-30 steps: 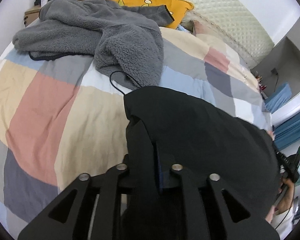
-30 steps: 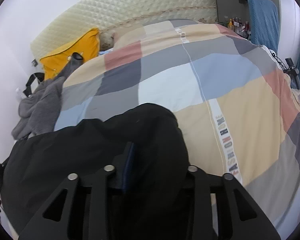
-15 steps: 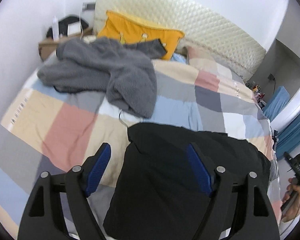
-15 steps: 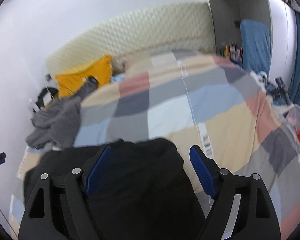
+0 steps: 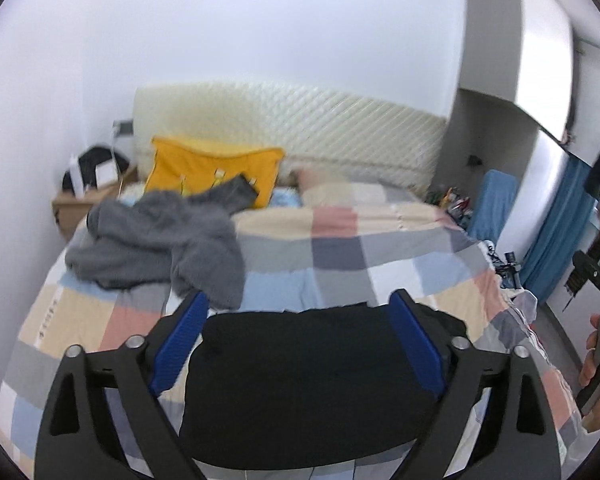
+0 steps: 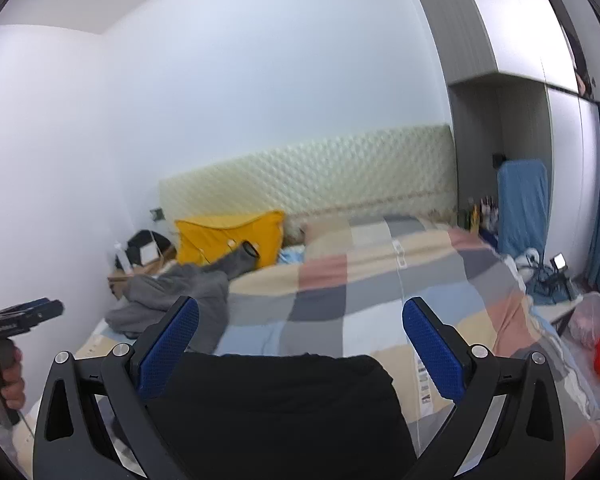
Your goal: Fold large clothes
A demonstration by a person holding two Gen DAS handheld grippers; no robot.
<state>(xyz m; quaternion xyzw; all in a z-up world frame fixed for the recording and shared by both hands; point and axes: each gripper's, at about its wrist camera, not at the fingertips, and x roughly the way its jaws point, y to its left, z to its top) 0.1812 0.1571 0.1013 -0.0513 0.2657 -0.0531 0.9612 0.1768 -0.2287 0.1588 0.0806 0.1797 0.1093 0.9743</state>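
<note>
Because the black fabric garment (image 5: 300, 384) now lies as a flat folded block on the near edge of the patchwork quilt (image 5: 340, 256), you need no grip on it: your left gripper (image 5: 296, 352) and right gripper (image 6: 300, 348) hang above it, jaws opening wide with nothing between the blue pads. A second ago both pinched its folds low down. The grey fleece garment (image 5: 160, 248) waits unfolded by the yellow pillow (image 5: 216, 172).

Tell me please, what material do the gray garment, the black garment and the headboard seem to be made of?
Gray garment: probably fleece or plush; its surface looks fuzzy and thick. Black garment: smooth matte fabric, possibly cotton knit; too dark to see the weave. Headboard: cream padded upholstery, perhaps faux leather, with diamond quilting and a slight sheen.
</note>
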